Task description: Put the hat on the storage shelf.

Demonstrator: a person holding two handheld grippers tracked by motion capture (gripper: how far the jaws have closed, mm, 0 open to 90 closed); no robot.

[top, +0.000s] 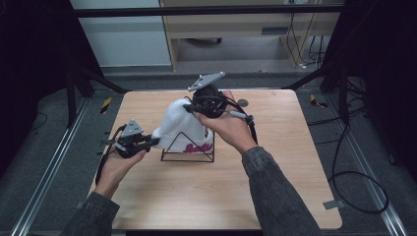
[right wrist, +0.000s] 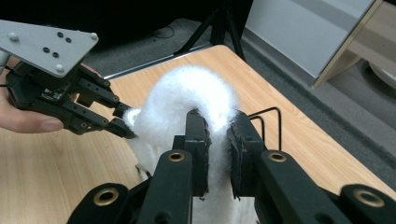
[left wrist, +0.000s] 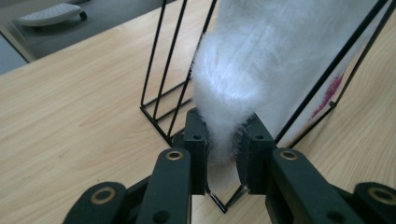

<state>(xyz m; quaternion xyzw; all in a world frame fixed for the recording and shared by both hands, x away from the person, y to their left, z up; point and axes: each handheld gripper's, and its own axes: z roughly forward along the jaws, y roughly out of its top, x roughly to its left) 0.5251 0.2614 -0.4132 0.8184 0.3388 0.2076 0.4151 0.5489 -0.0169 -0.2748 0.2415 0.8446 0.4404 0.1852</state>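
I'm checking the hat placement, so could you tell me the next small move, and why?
Probably lower both grippers a little more: the left gripper and right gripper each pinch the white hat, which drapes over the black wire stand.

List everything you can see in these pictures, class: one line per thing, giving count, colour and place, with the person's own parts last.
hat: 1, white and fluffy with pink lettering, draped over the rack, pinched at two spots
rack: 1, black wire, triangular, mid-table
table: 1, light wood, centre of the high view
disc: 1, small, grey, on the table's far edge
cables: several, black, on the floor right of the table
left gripper: 1, black, shut on the hat's lower edge at the rack's left
right gripper: 1, black, shut on the hat's top
hands: 2, one round each gripper
sleeves: 2, dark grey, entering from the bottom edge
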